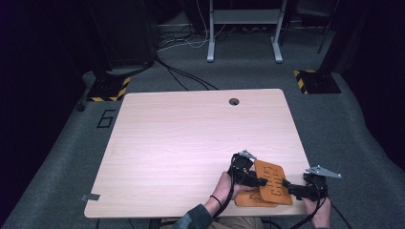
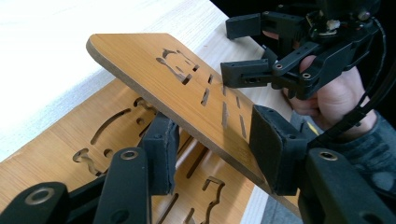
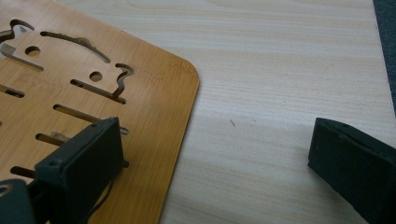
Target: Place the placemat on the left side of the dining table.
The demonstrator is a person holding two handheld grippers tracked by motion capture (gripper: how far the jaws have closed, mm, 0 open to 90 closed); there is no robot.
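Two bamboo boards at the near right corner of the table (image 1: 191,133) in the high view: upper board (image 1: 272,181) lifted and tilted over lower board (image 1: 250,199), which lies flat by the near edge. Left gripper (image 1: 260,181) clamped on the upper board's left edge; right gripper (image 1: 288,185) just beside its right edge, contact not clear from here. Long axis of the upper board running from far-left to near-right, far end raised.

Seen from the left gripper view: left gripper (image 2: 215,154) pressed onto the upper board (image 2: 187,88), one pad (image 2: 161,149) beneath, the other above. Board slanting up and away, its rounded end pointing to the far side, slots running along its length. Lower board (image 2: 93,154) flat underneath, with similar cut-outs. Right gripper (image 2: 238,51) spread, close to the board's edge.

Seen from the right gripper view: right gripper (image 3: 215,168) wide apart, pinching nothing, one pad over a slotted board (image 3: 140,107), the other over bare table.

Judged as mid-lift, separating one board from the other. Next move likely calls for closing the right gripper on the free edge, or carrying the lifted board clear without dragging the lower one.
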